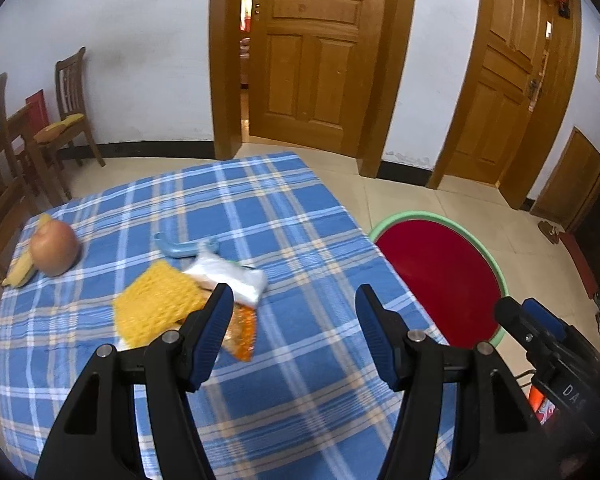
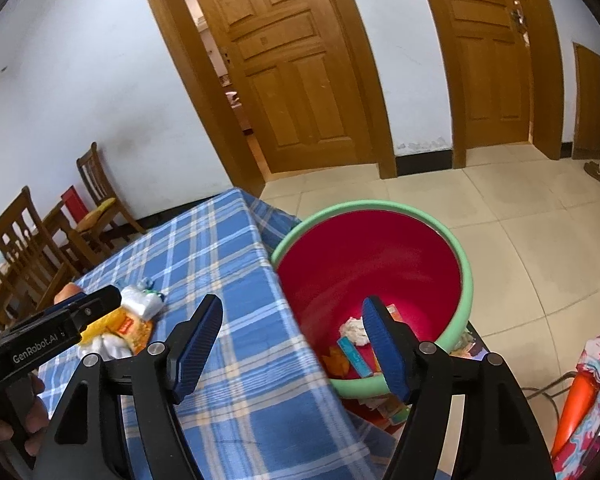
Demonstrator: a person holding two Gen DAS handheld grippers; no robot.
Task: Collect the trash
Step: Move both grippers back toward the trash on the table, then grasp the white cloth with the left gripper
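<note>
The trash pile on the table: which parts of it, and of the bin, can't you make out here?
- Orange wrapper: left view, partly behind the left gripper finger; print blurred.
- Yellow net: right view, mostly hidden by the left gripper's body.
- Bin: left view, its bottom hidden by the table edge.
- Bin trash: right view, partly behind the right gripper finger.

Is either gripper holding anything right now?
No. Left gripper and right gripper are both open and empty; the trash pile lies on the table.
</note>
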